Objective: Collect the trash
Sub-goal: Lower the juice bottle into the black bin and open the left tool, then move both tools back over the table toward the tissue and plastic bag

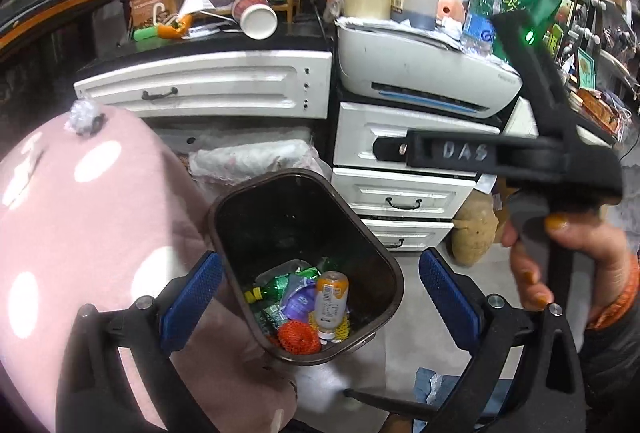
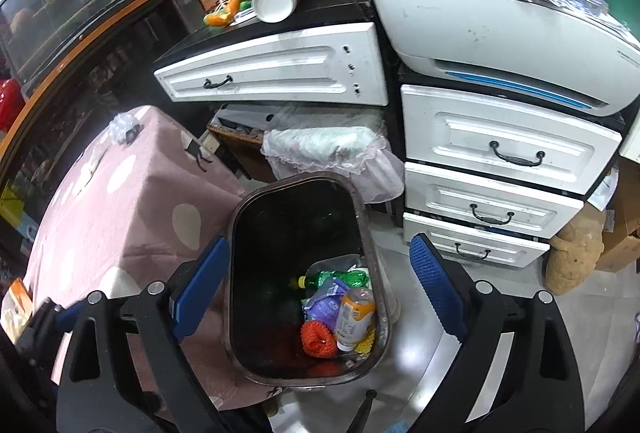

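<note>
bin [image 2: 370, 229] floor dark, trash [image 2: 340, 307] partly hidden

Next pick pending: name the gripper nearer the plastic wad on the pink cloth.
Left. The left gripper overlaps the cloth's edge; right gripper sits further right of the wad.

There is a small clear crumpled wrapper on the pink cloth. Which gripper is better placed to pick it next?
Probably the left gripper. Its jaws are open and empty, and the pink cloth with the crumpled wrapper lies on its side. The right gripper, also open, hangs over the bin.
</note>
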Available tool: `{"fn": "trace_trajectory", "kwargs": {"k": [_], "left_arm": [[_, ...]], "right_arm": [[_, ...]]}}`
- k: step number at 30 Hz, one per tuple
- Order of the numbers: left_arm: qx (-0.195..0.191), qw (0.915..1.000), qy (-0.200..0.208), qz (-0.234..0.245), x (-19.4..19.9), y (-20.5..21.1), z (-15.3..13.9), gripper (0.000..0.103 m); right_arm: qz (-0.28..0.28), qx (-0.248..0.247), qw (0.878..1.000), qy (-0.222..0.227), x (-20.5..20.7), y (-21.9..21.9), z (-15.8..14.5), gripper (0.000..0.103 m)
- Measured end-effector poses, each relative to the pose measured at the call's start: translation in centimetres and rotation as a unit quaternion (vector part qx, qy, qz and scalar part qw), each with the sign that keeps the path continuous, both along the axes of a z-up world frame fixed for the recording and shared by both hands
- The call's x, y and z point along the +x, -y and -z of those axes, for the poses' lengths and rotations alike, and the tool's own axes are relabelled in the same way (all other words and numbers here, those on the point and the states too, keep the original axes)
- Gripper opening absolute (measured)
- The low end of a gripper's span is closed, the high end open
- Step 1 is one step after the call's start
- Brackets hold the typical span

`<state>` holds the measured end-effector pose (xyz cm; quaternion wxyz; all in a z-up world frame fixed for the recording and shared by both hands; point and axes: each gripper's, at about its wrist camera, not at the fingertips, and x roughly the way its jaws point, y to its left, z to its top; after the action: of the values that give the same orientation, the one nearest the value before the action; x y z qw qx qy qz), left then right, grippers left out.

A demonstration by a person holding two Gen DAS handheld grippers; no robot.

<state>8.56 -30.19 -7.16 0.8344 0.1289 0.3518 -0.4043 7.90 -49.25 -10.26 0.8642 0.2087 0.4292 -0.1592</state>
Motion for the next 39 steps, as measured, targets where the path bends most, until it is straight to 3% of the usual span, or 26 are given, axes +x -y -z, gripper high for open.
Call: {"fn": "trace_trajectory", "kwargs": {"k": [8, 24, 32, 39], "left_arm": [[-0.024, 0.9992, 0.017, -0.027, 0.6, -3.9, -2.1, 0.097], [-0.008, 0.99, 0.062, -0.127, 4.9, -13.6, -4.0, 0.097], [0.012, 0.9792, 0.047, -0.197, 8.9, -19.3, -3.3, 0.097], [0.034, 0.972, 0.053, -0.226, 13.5, -22.3, -3.5, 0.097]], "right_arm": [[-0.033, 0.004, 0.999, 0.015, 0.4, -2.0, -0.1, 0.091], [-0.154, -0.031, 0.987, 0.031, 3.7, -10.3, -1.7, 0.093], [-0.201, -0.027, 0.978, 0.043, 7.8, -13.8, -2.5, 0.093], [-0.248, -0.036, 0.967, 0.042, 13.8, -17.3, -2.6, 0.093]]}}
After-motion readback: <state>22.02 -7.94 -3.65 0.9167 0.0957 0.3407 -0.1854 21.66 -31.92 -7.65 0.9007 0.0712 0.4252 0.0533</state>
